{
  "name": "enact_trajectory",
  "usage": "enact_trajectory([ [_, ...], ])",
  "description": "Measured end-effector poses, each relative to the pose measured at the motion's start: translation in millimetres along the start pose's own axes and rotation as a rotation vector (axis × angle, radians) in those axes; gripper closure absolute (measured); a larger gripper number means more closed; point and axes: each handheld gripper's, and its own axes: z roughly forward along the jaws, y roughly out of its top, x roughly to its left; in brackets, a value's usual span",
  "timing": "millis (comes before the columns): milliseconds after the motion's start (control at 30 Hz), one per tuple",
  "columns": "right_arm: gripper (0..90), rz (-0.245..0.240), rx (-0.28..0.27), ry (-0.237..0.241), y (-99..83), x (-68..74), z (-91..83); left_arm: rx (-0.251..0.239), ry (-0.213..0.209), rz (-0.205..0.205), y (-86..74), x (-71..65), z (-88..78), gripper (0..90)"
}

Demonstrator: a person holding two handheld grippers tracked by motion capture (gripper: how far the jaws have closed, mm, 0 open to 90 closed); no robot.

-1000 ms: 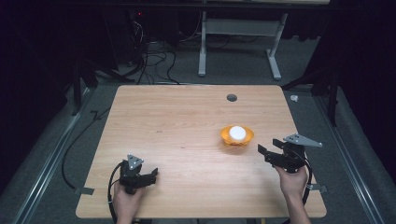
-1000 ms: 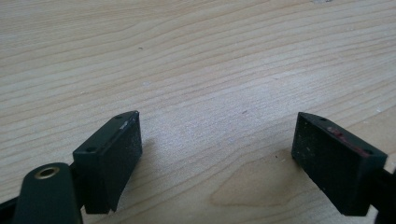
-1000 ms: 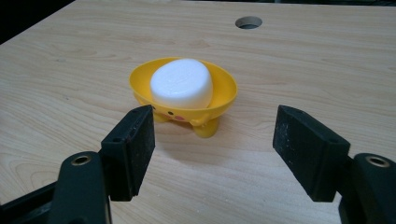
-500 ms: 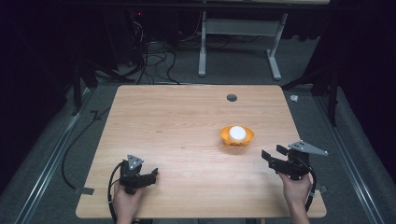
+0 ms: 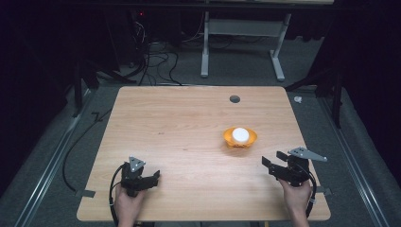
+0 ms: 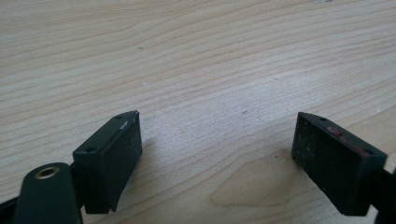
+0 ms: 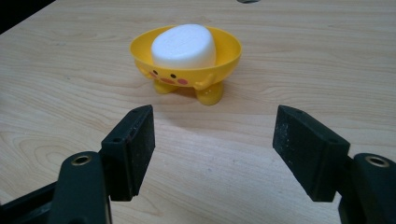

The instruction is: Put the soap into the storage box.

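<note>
A small yellow dish (image 7: 187,60), moulded as a chick with dot eyes, pink cheeks and stubby feet, is seen standing upright on the wooden desk (image 5: 179,127), right of its middle. A white oval soap bar (image 7: 183,45) is cradled in it, rising above the rim. The right tongs (image 7: 212,147) are held spread and empty just short of the dish, apart from it. The left tongs (image 6: 217,158) are likewise spread over bare wood, well away.

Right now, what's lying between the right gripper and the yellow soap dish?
Nothing: bare wooden table separates the right gripper from the yellow soap dish, seen in the right gripper view.
</note>
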Motion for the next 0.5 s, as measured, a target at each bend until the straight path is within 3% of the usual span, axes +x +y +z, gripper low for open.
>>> enact_trajectory([
  [500,30.7,0.014,0.025,0.016,-15.3,3.9,6.8,-0.001,0.001,-0.001,0.0,0.0,0.0,16.5],
])
